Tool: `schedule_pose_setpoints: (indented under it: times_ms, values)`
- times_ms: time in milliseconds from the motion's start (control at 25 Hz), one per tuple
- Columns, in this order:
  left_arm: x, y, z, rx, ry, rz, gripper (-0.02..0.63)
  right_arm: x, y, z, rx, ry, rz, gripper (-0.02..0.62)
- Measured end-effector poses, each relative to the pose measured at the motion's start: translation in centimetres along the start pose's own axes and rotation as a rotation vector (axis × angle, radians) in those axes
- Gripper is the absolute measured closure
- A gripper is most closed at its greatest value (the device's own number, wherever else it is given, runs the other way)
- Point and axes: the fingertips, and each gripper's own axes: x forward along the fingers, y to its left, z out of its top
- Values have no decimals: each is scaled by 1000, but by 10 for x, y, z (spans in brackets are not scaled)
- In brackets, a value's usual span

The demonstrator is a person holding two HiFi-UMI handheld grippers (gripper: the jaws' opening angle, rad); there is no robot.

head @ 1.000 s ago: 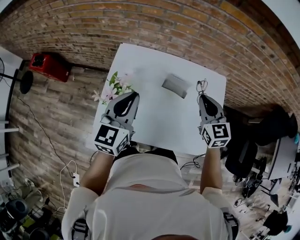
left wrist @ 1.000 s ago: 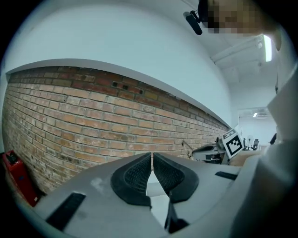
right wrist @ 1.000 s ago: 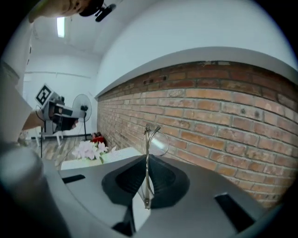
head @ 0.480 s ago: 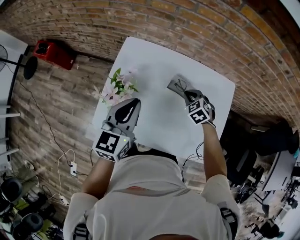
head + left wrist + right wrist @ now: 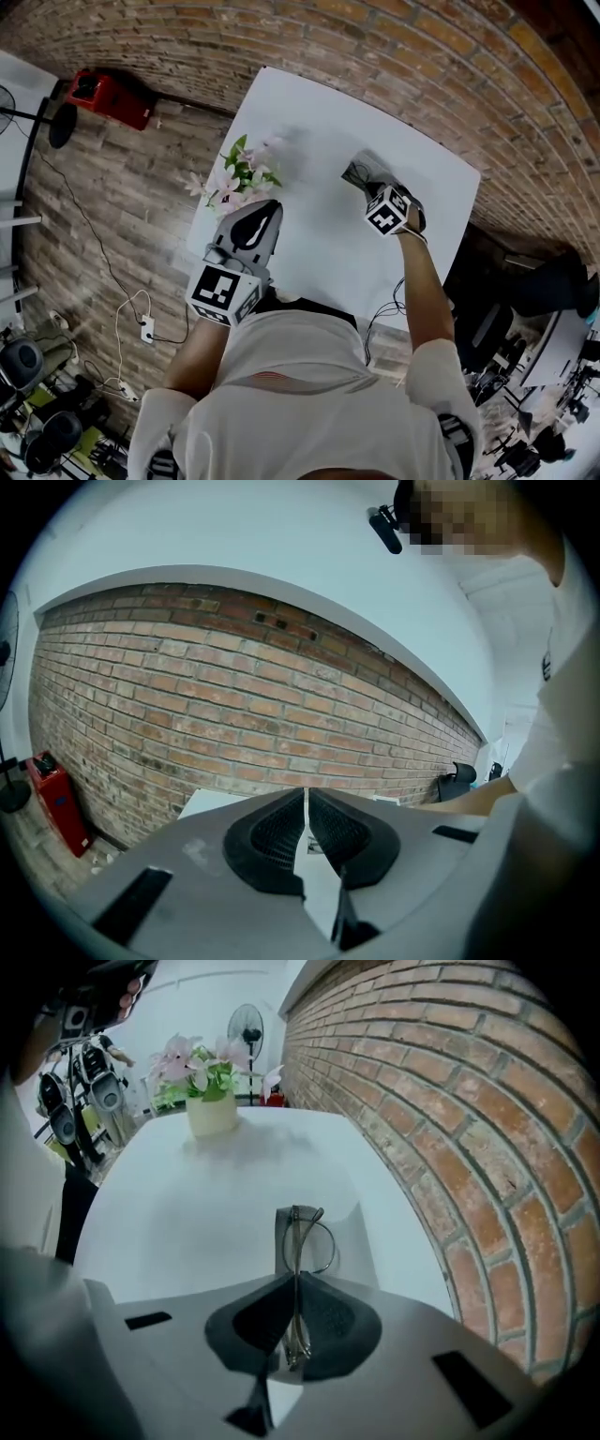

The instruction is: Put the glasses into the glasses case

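The thin, round-lensed, metal-framed glasses (image 5: 296, 1241) are folded and gripped edge-on between the jaws of the right gripper (image 5: 295, 1283), apparently so that the slim frame can be lowered lengthwise into the grey rectangular glasses case (image 5: 358, 1246). The lenses are held directly over the case; whether they touch it cannot be told. The left gripper (image 5: 307, 794) is closed on nothing and held well away from the case, on the person's side, presumably idle because one gripper suffices. A pot of pink flowers (image 5: 239, 173) stands well apart from the case on the white table (image 5: 319, 244), so the approach is left unobstructed. Lowering and release are judged still to be needed.
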Motion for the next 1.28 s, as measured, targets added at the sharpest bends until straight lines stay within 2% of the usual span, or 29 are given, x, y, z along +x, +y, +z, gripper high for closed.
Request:
schedule_pose_setpoints:
  times_ms: [160,320,440,560,640,680,800,920,1120,1280]
  values:
    - [1,3,-2,-8,5,-2,580,4,8,-2,0,18,42,531]
    - [2,2,-4,-9,8,-11,580,6,9,-2,-11,7,33,529]
    - [2,-1,-3,-7,5,-20,580,-1,7,-1,6,-23,12,462]
    - [2,-4,0,-6,-2,-30,580,-22,-1,7,41,-83,-38,448]
    - [3,-8,5,3,-12,-44,580,-51,-14,16,111,-175,-101,451]
    - [4,-11,8,9,-19,-53,580,-72,-23,21,163,-235,-143,473]
    - [6,-19,19,28,-43,-80,580,-148,-50,32,294,-415,-327,542]
    - [11,-30,34,54,-72,-112,580,-219,-58,38,359,-548,-472,544]
    - [27,-55,65,153,-127,-194,580,-314,-52,25,509,-736,-590,545]
    - [26,-76,96,185,-192,-227,580,-380,-38,12,617,-893,-633,545]
